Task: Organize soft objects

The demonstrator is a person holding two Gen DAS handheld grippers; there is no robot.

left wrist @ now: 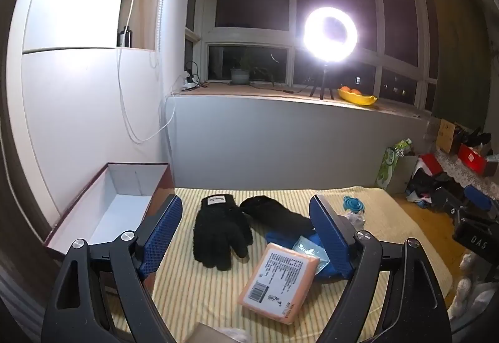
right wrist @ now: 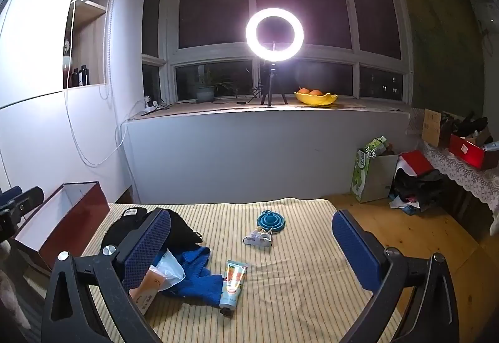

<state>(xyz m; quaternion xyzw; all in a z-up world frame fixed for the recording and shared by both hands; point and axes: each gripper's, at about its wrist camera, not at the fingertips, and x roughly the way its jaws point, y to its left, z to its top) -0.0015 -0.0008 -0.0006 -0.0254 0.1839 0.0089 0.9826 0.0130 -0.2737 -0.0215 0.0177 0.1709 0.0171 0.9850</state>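
Since the black glove lies just ahead of the left claw, centred in the lower middle of the left wrist view with its fingers pointing toward the camera, the left claw looks the nearer one; it gapes wide and holds nothing. The open box waits at lower left. An orange packet, a second black glove and blue cloth crowd the glove's right side, while the right claw, equally wide and empty, faces the striped bed near a tube and blue funnel.
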